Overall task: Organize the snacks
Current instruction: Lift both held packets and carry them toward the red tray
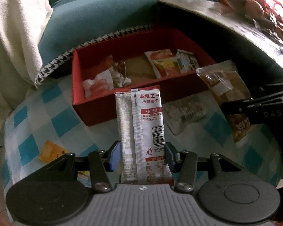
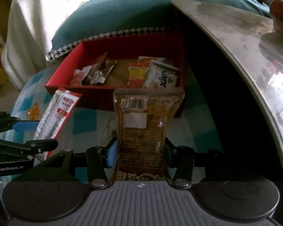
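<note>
Gripping on both sides: left gripper (image 1: 143,155) is clamped on a silver-and-red snack stick pack (image 1: 141,126), right gripper (image 2: 140,153) is clamped on a clear brown snack pouch (image 2: 147,130). Both packs stick up between the blue pads, above the blue-checked cloth (image 1: 52,120), just in front of the red box (image 1: 79,101). Box holds several packets, among them an orange-yellow one (image 1: 163,64). Another clear packet (image 1: 183,111) lies flat on the cloth beside the box.
</note>
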Available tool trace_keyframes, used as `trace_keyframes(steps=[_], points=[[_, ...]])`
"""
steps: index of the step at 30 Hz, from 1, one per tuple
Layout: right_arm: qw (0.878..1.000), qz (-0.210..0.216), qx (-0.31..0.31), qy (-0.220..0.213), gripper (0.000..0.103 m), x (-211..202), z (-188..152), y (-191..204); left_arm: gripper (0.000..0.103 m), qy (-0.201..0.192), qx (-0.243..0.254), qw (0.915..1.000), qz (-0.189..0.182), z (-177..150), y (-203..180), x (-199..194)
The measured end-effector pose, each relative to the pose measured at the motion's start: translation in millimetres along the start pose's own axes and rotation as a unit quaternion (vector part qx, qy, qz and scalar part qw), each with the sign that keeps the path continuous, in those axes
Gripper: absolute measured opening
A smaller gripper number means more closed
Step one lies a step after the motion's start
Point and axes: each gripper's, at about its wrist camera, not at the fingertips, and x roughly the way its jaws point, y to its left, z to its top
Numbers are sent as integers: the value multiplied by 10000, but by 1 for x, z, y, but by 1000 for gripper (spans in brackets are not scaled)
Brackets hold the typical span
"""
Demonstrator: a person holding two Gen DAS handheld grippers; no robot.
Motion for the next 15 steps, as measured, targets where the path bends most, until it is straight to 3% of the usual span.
trace_keyframes(steps=[15], points=[[9987, 4, 224, -449, 57, -12, 22, -10, 43, -533, -273, 9980, 201, 29, 28, -23]])
